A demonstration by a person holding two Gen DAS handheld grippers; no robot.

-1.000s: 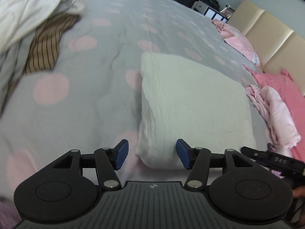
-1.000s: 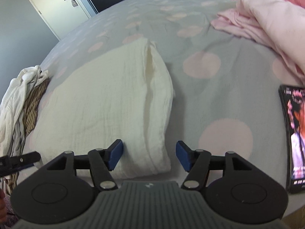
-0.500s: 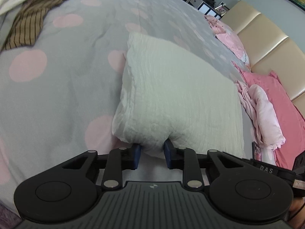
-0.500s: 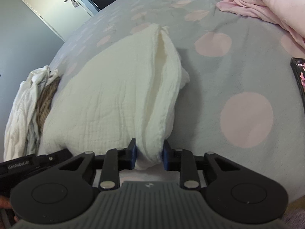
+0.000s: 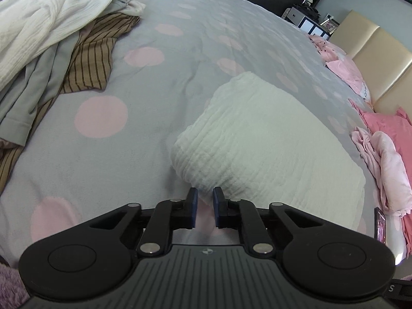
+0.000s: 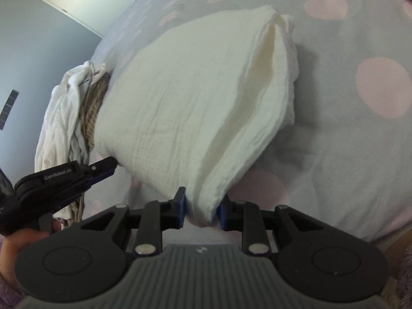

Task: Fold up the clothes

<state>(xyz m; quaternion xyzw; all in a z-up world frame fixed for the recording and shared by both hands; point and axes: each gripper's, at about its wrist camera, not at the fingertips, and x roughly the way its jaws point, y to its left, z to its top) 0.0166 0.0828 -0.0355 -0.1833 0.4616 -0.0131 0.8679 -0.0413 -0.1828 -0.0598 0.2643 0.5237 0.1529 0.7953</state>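
A folded white crinkled cloth (image 5: 257,139) lies on the grey bedspread with pink dots (image 5: 144,118). My left gripper (image 5: 204,200) is shut, its blue pads pinching the cloth's near left corner at the very tips. In the right wrist view the same cloth (image 6: 185,97) has its near edge raised off the bed, its layers gaping along the right side. My right gripper (image 6: 202,208) is shut on the near right corner. The left gripper (image 6: 113,163) shows there at the cloth's other near corner, held by a hand (image 6: 23,239).
A pile of unfolded clothes lies at the left: a white garment (image 5: 51,18), a brown striped one (image 5: 90,54) and a grey one (image 5: 33,90). Pink clothes (image 5: 386,162) and a beige headboard (image 5: 381,51) are at the right. A phone (image 5: 380,224) lies near the bed edge.
Both grippers went from open around the cloth's near corners to shut on them. The near edge has since lifted off the bed, and the left view swung toward the clothes pile.
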